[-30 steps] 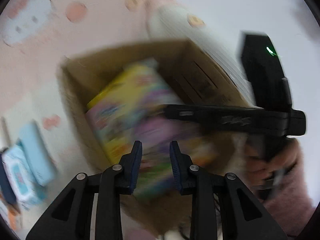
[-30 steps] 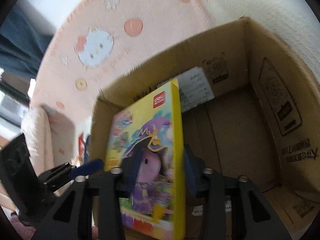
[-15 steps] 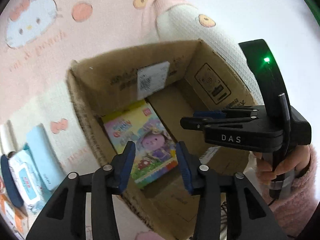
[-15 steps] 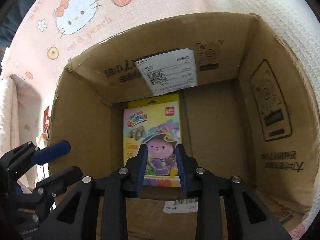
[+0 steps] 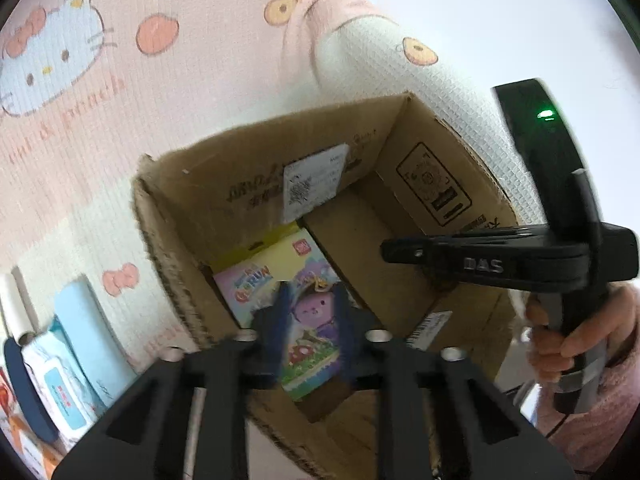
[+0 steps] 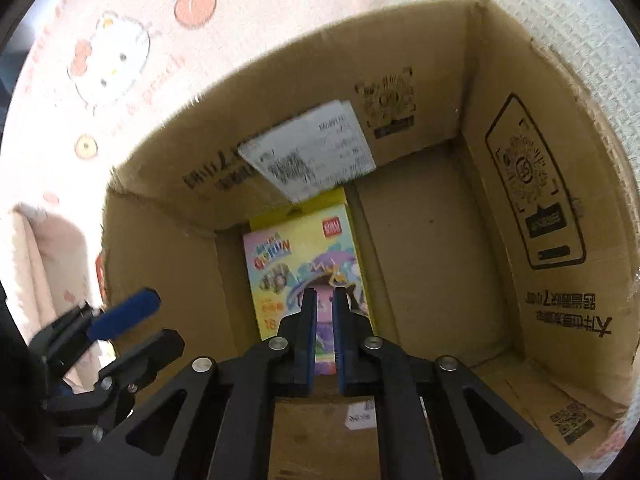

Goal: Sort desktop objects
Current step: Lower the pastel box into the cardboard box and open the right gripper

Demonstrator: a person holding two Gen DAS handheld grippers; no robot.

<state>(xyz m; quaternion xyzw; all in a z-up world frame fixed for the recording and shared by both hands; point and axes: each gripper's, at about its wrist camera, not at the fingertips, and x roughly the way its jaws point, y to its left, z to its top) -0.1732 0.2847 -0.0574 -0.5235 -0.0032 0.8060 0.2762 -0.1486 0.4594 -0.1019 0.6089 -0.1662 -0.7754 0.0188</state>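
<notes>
A yellow and purple toy box [image 5: 280, 280] lies flat on the floor of an open cardboard box [image 5: 180, 216], against its left wall; it also shows in the right wrist view [image 6: 296, 248]. My left gripper [image 5: 310, 308] is open and empty above the carton's near rim. My right gripper [image 6: 323, 312] hovers over the toy box with its jaws nearly closed and nothing between them; it also shows in the left wrist view [image 5: 404, 250]. The cardboard box [image 6: 520, 208] has a white shipping label [image 6: 308, 160] on its far wall.
The carton stands on a pink Hello Kitty blanket [image 5: 72, 92]. At the left lie a wet-wipes pack [image 5: 56, 384], a light blue flat box [image 5: 92, 336] and a white tube [image 5: 16, 308]. A hand in a pink sleeve [image 5: 576, 344] holds the right gripper.
The right gripper let go of the toy box, which now lies flat in the carton, then narrowed its jaws. The left gripper has moved closer over the carton.
</notes>
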